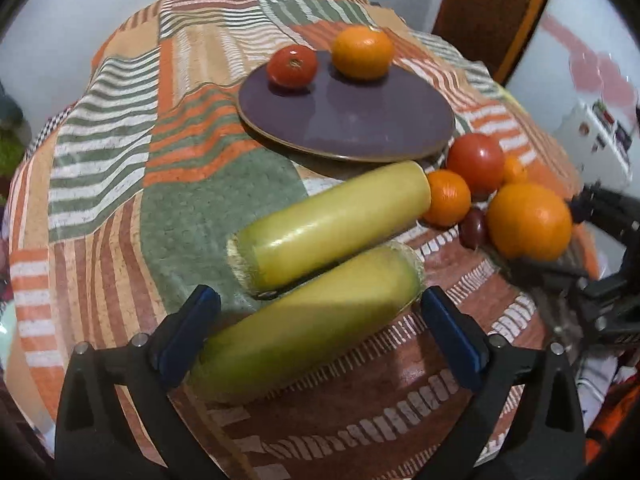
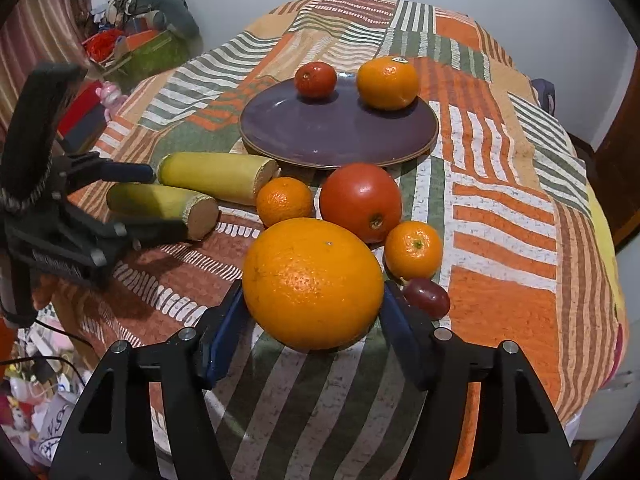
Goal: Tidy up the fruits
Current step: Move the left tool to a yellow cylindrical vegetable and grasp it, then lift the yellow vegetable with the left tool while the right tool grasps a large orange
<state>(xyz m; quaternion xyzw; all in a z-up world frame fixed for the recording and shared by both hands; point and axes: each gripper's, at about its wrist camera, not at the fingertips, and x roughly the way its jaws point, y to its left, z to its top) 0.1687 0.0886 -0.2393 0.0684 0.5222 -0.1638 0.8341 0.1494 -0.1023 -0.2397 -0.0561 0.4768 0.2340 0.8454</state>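
The right tongs (image 2: pixel 312 344) stand wide around the big orange (image 2: pixel 313 282), pads at its widest girth, not visibly pressing. It looks firm, heavy and apt to roll. The left tongs (image 1: pixel 320 332) gape astride the near cane (image 1: pixel 304 320), stiff and slick.

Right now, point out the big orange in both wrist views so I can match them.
Left wrist view: the big orange sits at the right edge, beside the right gripper.
Right wrist view: the big orange is bottom center, between that gripper's fingers.
Shared landmark: the purple plate.
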